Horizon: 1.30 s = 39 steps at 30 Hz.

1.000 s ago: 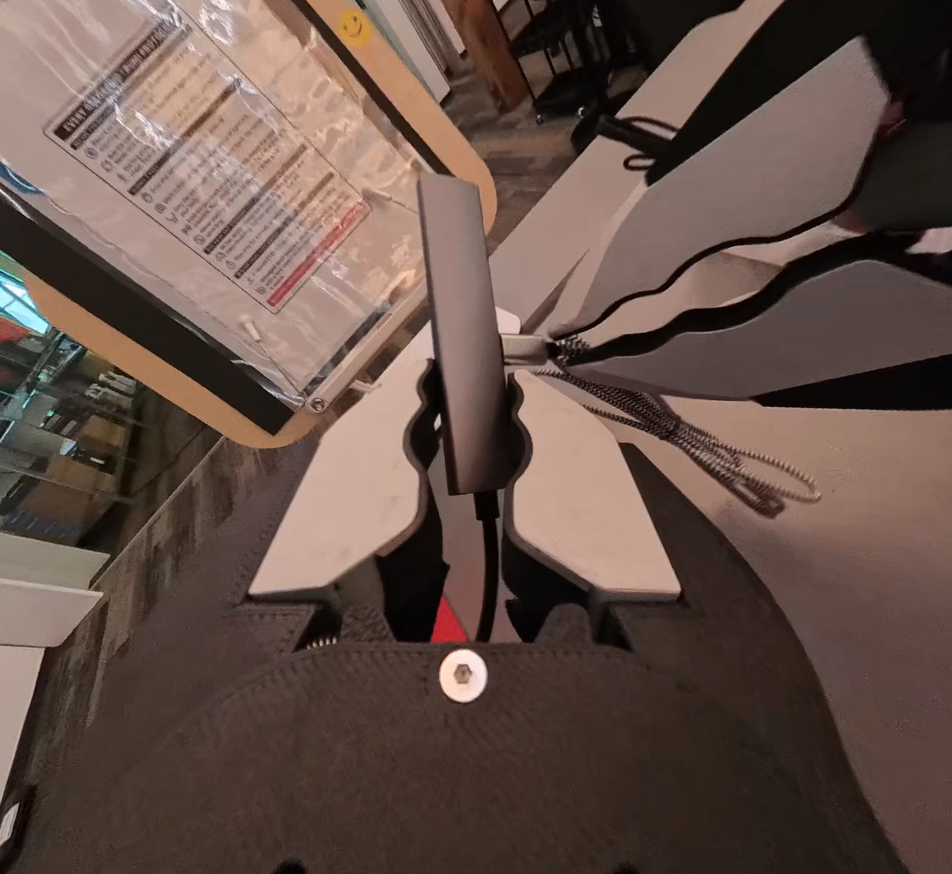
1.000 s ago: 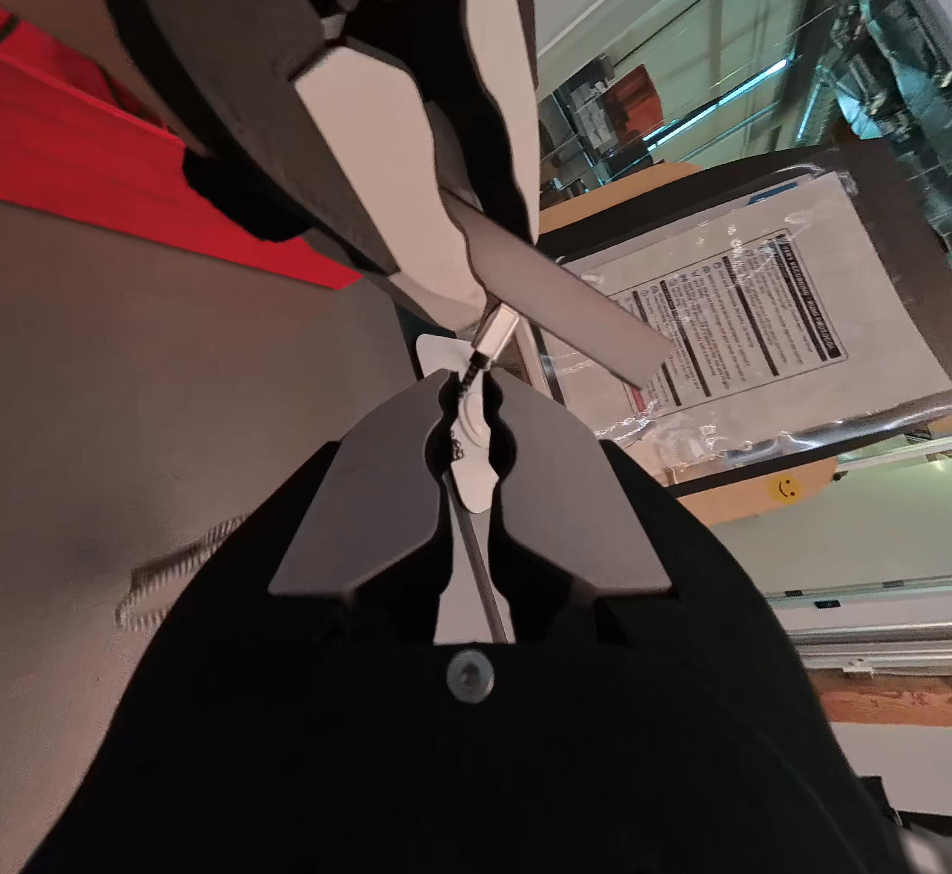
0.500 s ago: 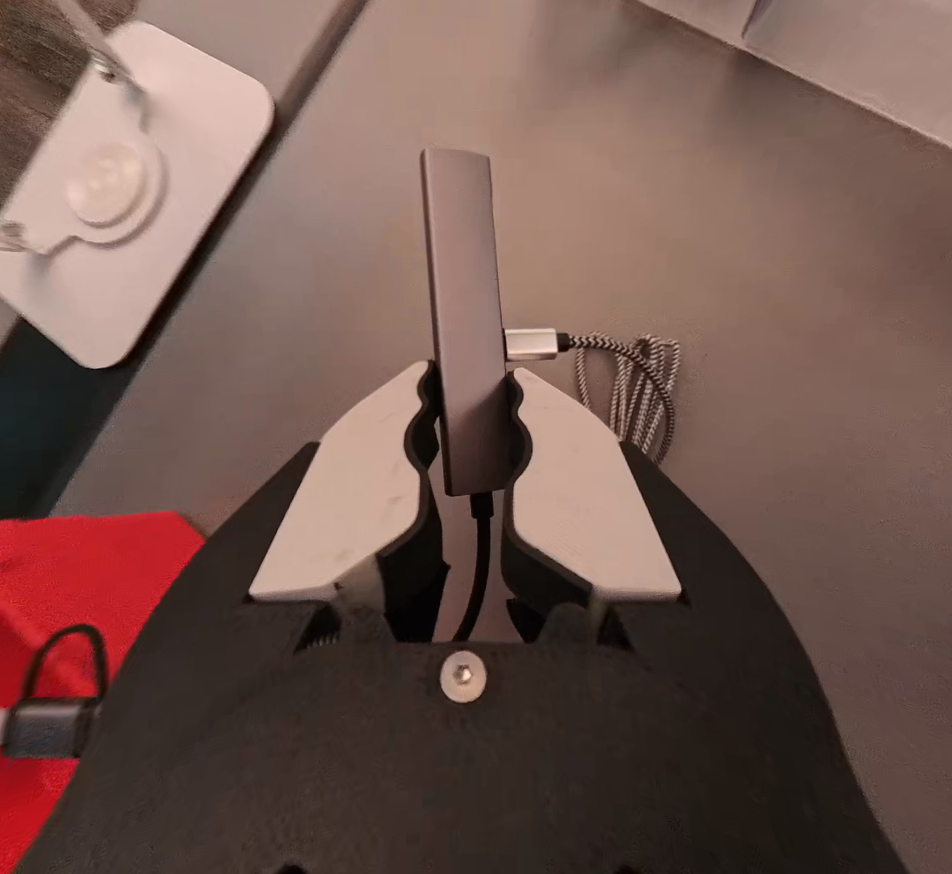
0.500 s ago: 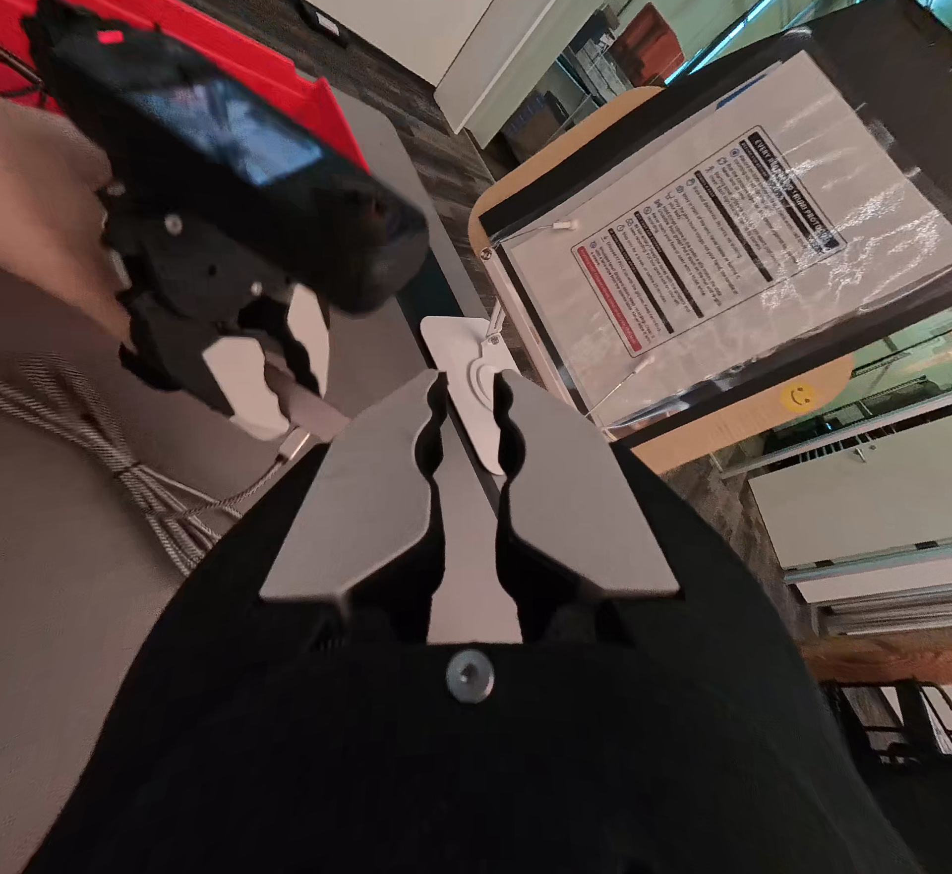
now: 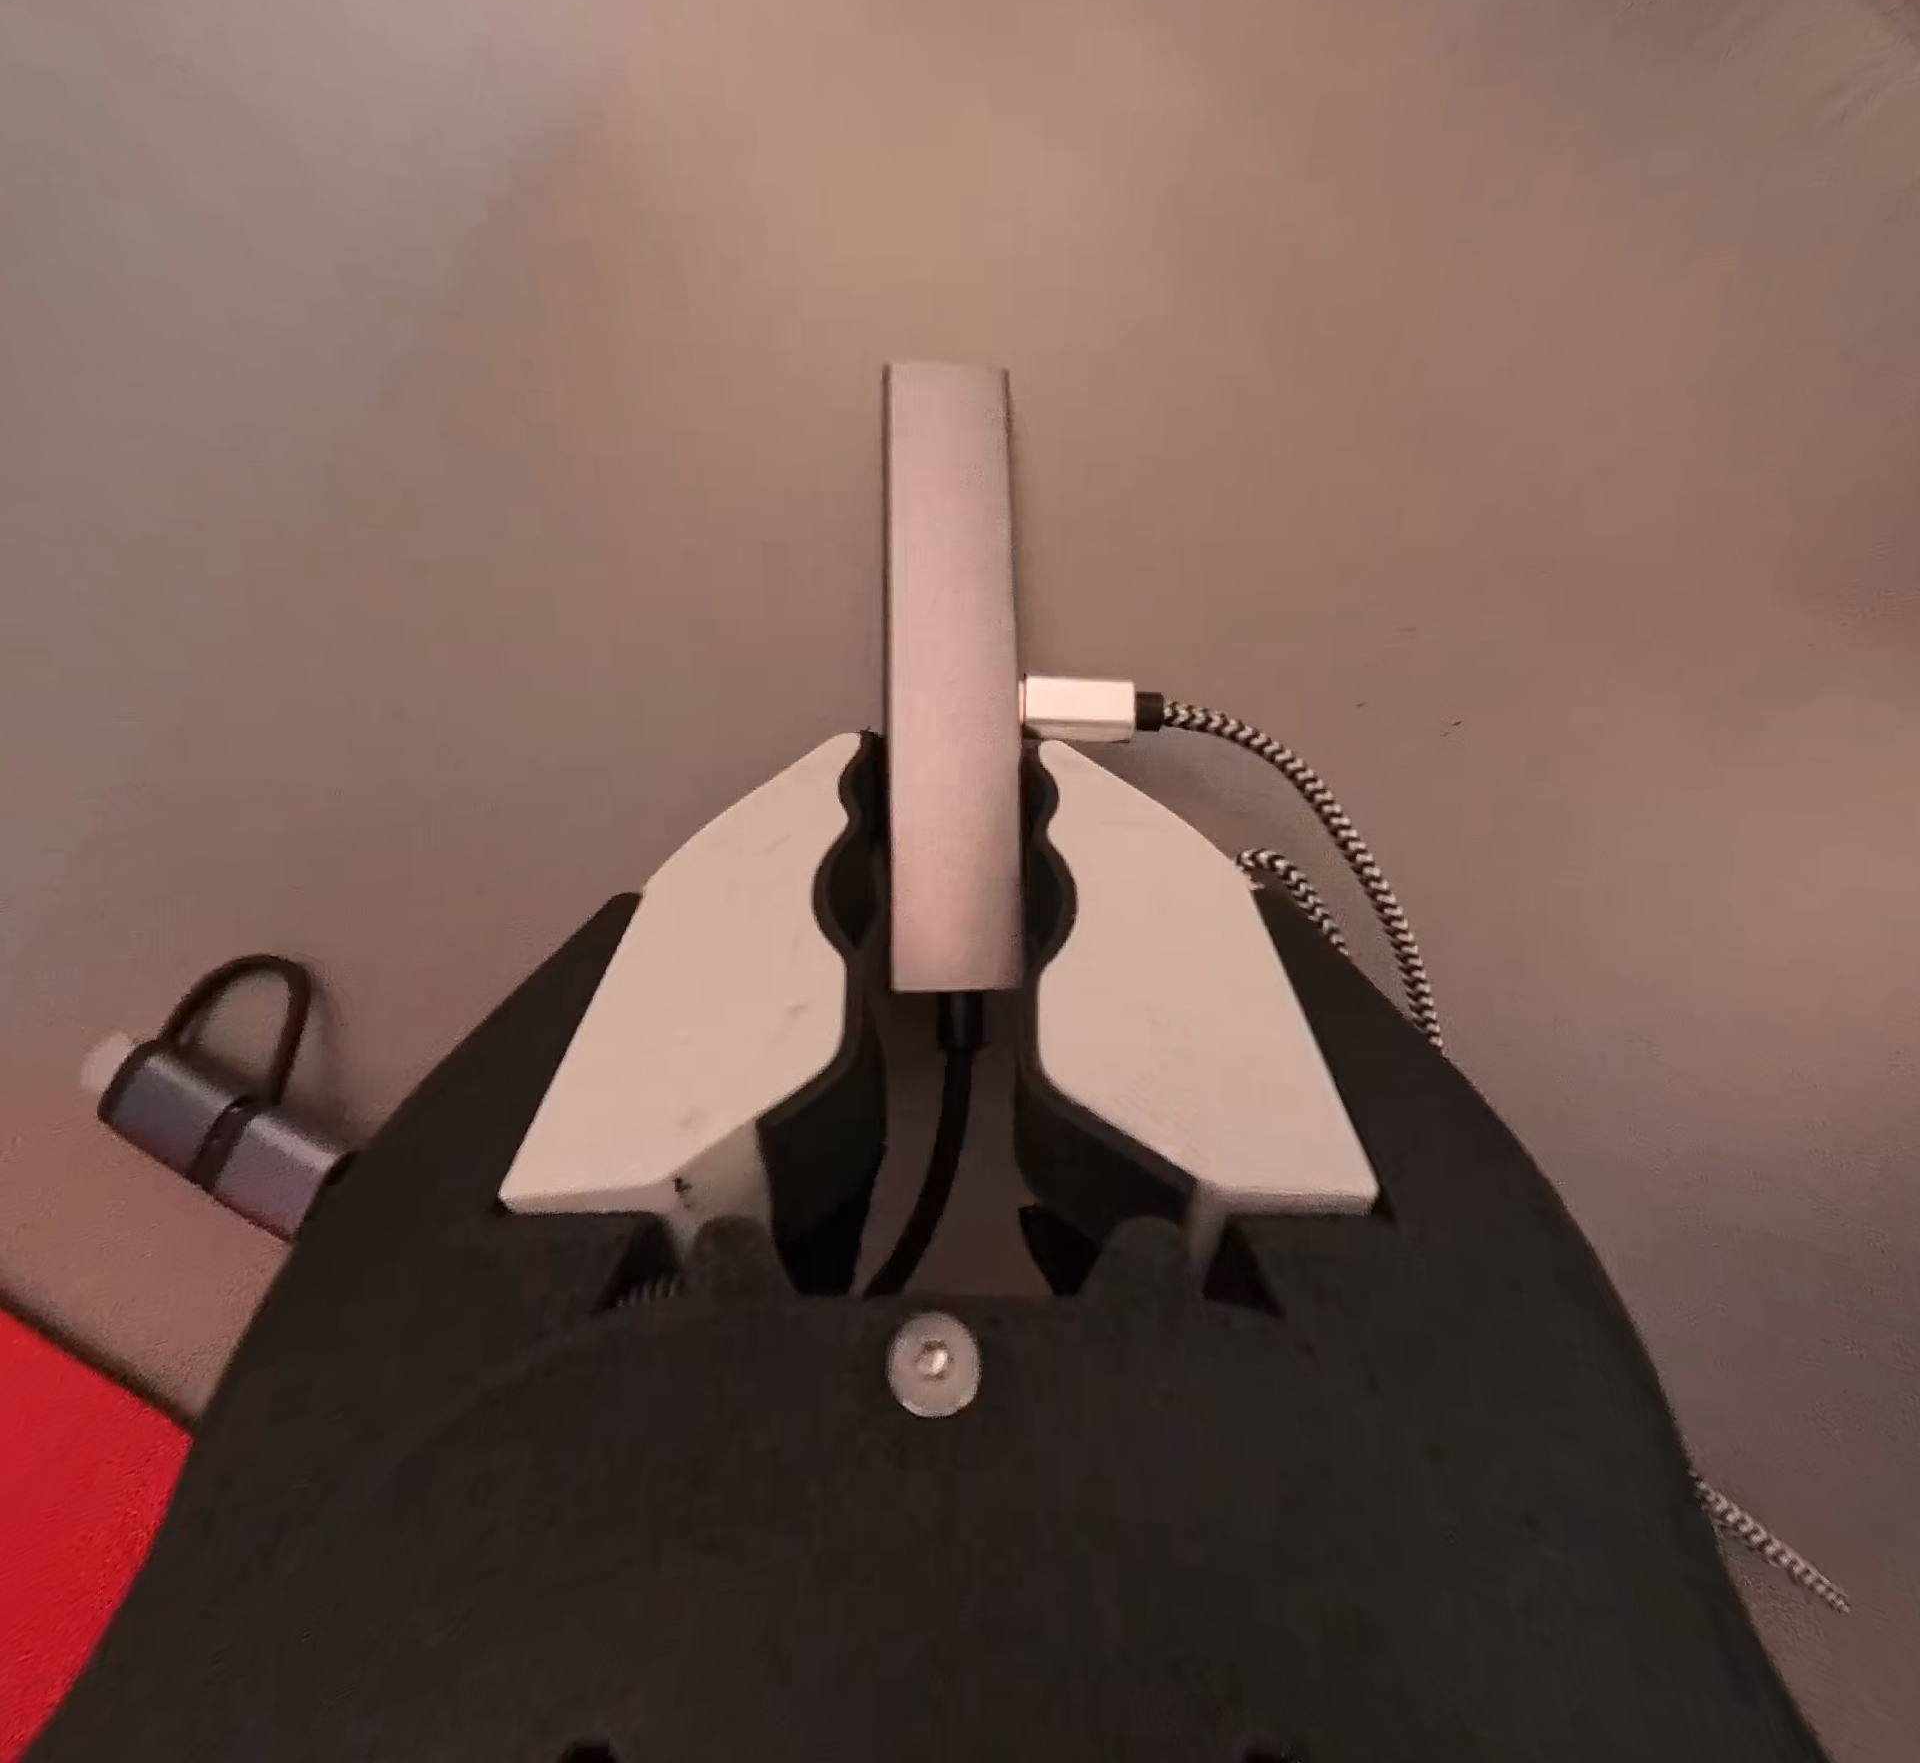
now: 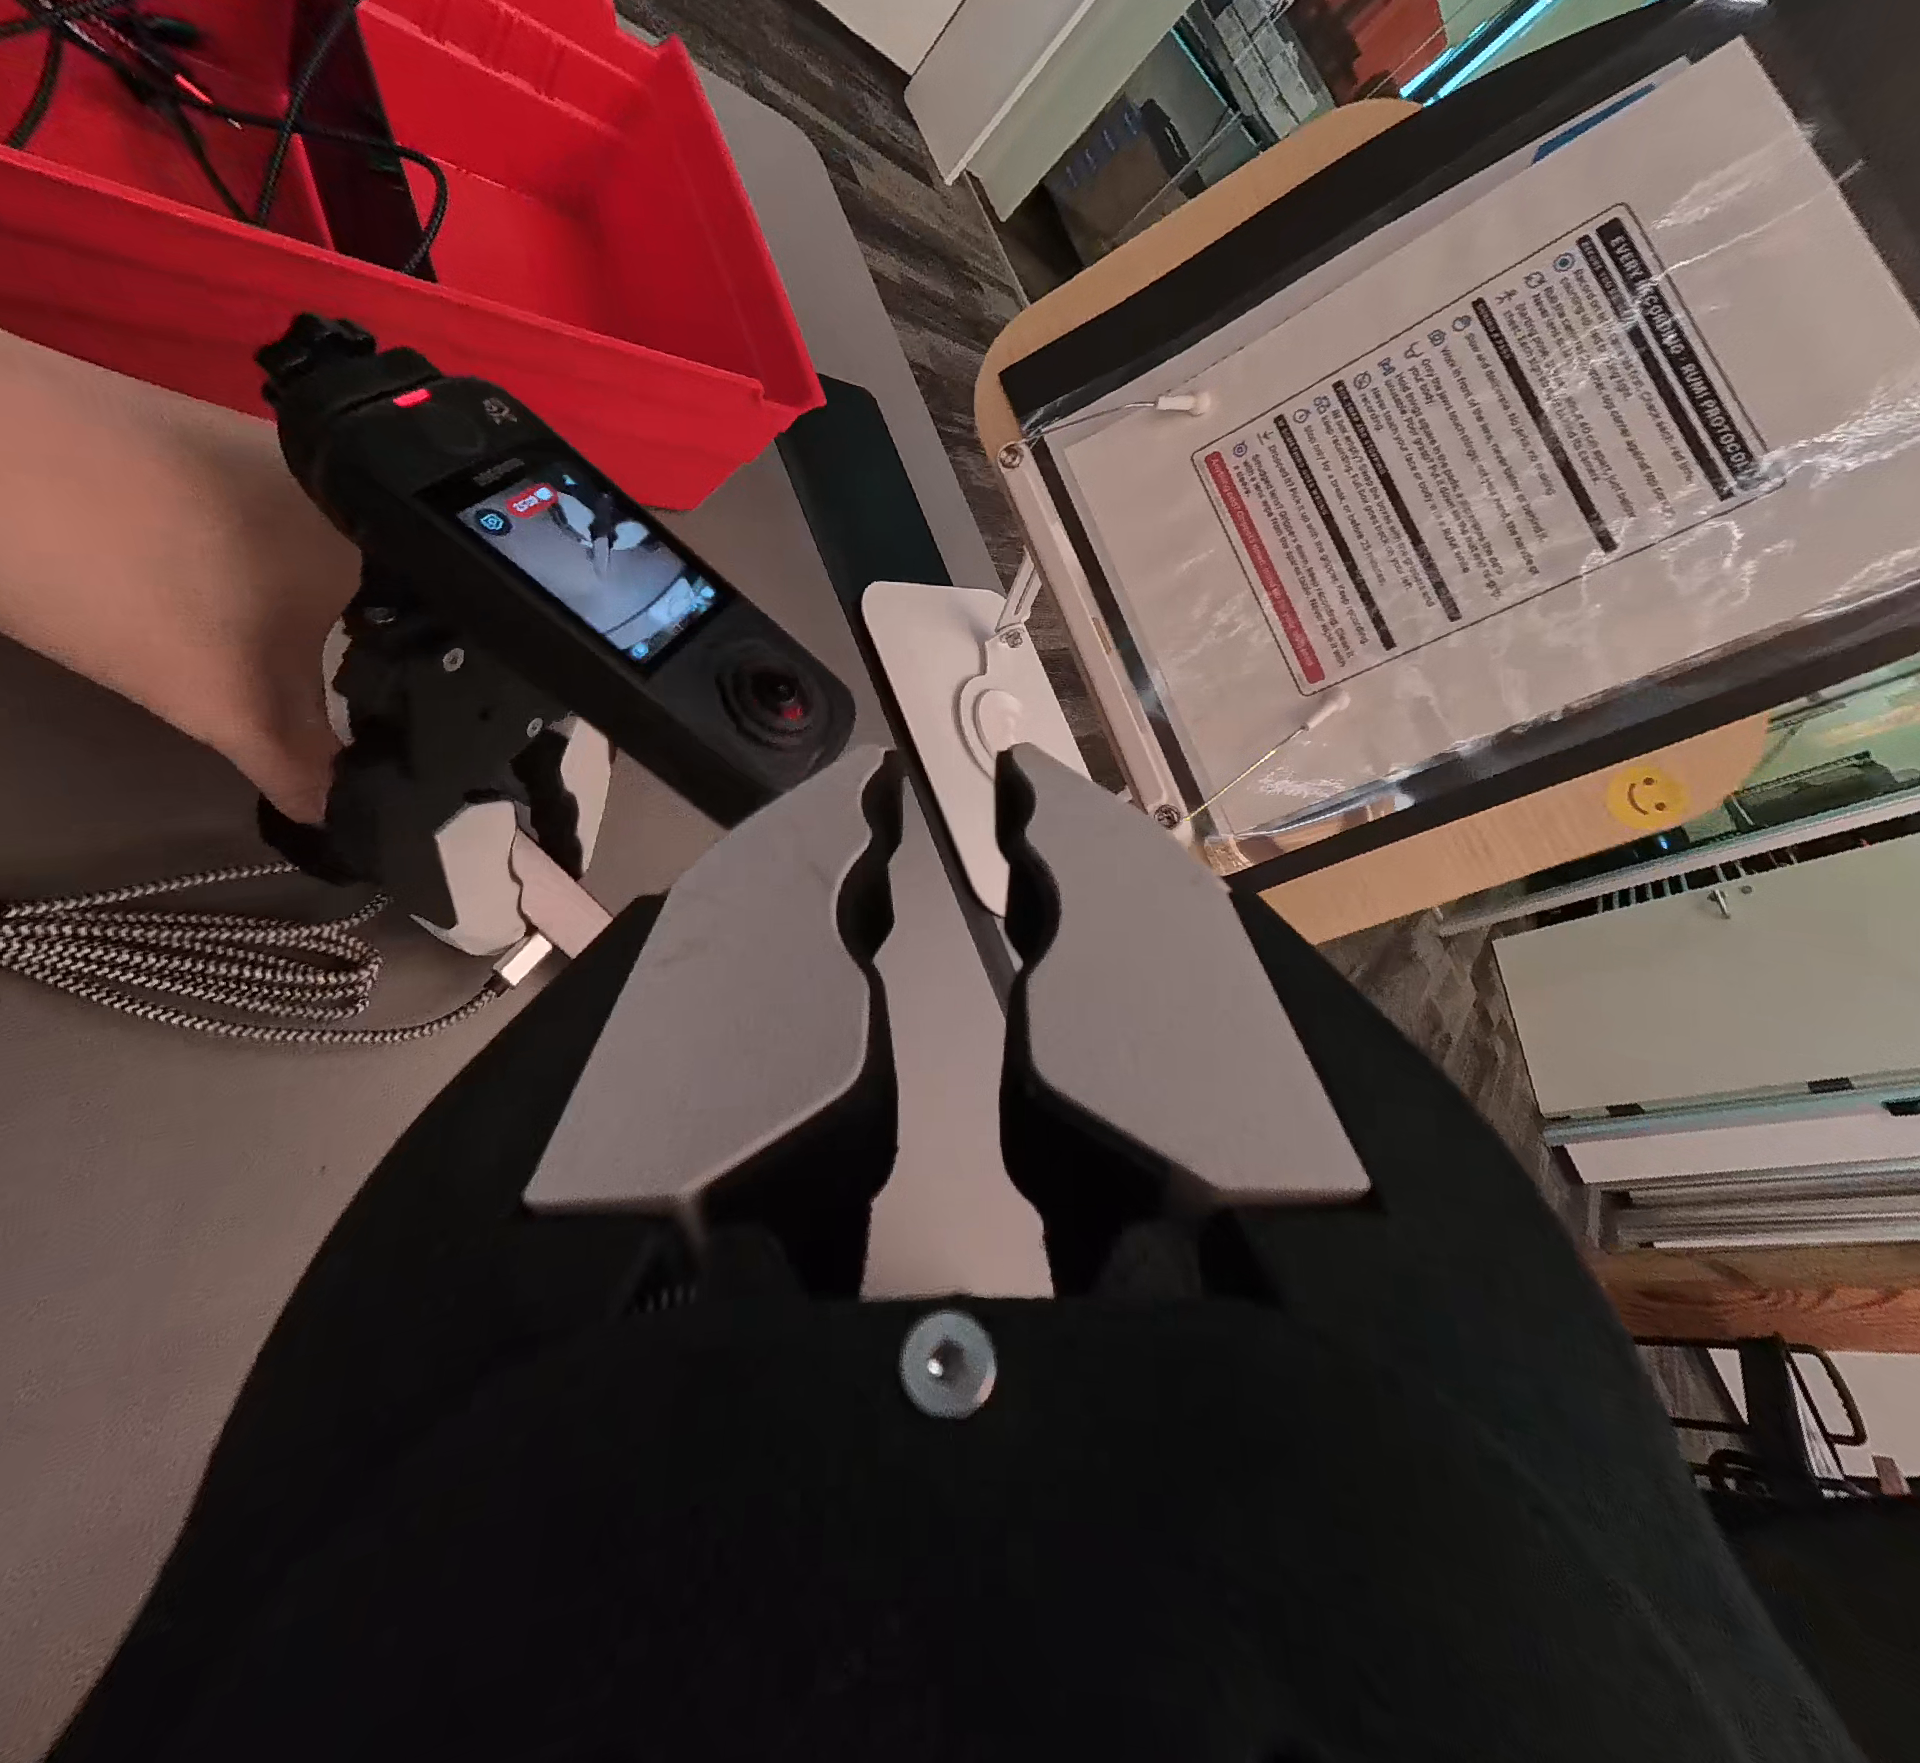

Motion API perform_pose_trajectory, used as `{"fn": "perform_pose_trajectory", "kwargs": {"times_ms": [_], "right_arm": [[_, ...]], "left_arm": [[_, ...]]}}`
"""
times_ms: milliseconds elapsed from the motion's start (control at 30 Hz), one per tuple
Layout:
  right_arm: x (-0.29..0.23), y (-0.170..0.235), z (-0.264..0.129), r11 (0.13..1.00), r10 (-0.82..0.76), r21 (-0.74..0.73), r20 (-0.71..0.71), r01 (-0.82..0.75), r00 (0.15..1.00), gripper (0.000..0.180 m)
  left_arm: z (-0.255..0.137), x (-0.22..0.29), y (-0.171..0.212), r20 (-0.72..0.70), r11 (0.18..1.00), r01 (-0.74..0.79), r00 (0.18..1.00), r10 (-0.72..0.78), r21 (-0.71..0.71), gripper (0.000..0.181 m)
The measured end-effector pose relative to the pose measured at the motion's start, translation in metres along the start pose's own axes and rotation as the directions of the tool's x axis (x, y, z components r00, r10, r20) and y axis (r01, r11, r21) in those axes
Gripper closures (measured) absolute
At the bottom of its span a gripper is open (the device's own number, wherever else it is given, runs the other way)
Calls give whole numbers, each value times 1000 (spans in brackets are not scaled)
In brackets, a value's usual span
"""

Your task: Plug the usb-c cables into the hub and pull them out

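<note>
Left hand-held gripper clamped on hub, braided cable plugged at its 3 o'clock side. Right hand-held gripper apart, empty. Bare desk toward 12; red bin at 10.

Grey hub (braided cable plugged in)

Hub sitting between left gripper fingers, pointing forward over table. Braided cable plugging into hub's right side, coil lying on table right of gripper. Adapter lying left, near bin. Right gripper hanging beyond, nothing between fingers, sign stand ahead.
</note>
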State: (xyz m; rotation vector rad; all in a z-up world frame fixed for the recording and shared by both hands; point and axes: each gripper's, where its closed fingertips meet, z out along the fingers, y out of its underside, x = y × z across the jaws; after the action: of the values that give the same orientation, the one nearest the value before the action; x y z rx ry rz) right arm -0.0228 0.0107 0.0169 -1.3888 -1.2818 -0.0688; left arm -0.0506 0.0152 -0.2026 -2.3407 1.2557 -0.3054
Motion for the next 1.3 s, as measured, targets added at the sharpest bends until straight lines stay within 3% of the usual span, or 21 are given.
{"fn": "perform_pose_trajectory", "kwargs": {"times_ms": [33, 267, 433, 600, 700, 767, 867, 967, 1300], "right_arm": [[2, -1, -2, 1000, 0, 4, -6, 0, 1000, 162], [18, -18, -30, 998, -3, 64, -75, 7, 997, 162], [25, -35, -53, 993, -23, 110, -128, 37, 992, 162], [24, -47, -64, 989, -52, 133, -151, 72, 987, 162], [20, -50, -63, 988, -68, 129, -148, 87, 987, 162], [17, -50, -60, 988, -74, 126, -141, 92, 987, 162], [15, -47, -55, 990, -80, 106, -130, 94, 988, 162], [14, -42, -51, 991, -90, 85, -125, 101, 988, 162], [13, -37, -45, 993, -90, 68, -109, 98, 990, 162]], "left_arm": [[-2, -2, -2, 8, 1000, 6, 1000, -6, 15, 152], [-45, -11, -22, 45, 994, 20, 999, -25, 108, 129], [-132, -35, -22, 156, 984, 13, 987, -41, 175, 131], [-207, -52, 48, 84, 977, 184, 978, -193, 106, 118], [-227, -100, 117, 266, 927, 375, 893, -363, 4, 123], [-229, -126, 159, 332, 837, 545, 798, -502, -44, 128], [-218, -141, 196, 306, 712, 692, 707, -638, -115, 133], [-207, -142, 201, 215, 715, 687, 724, -656, -132, 134], [-178, -136, 229, 252, 712, 596, 803, -540, -372, 115]]}}
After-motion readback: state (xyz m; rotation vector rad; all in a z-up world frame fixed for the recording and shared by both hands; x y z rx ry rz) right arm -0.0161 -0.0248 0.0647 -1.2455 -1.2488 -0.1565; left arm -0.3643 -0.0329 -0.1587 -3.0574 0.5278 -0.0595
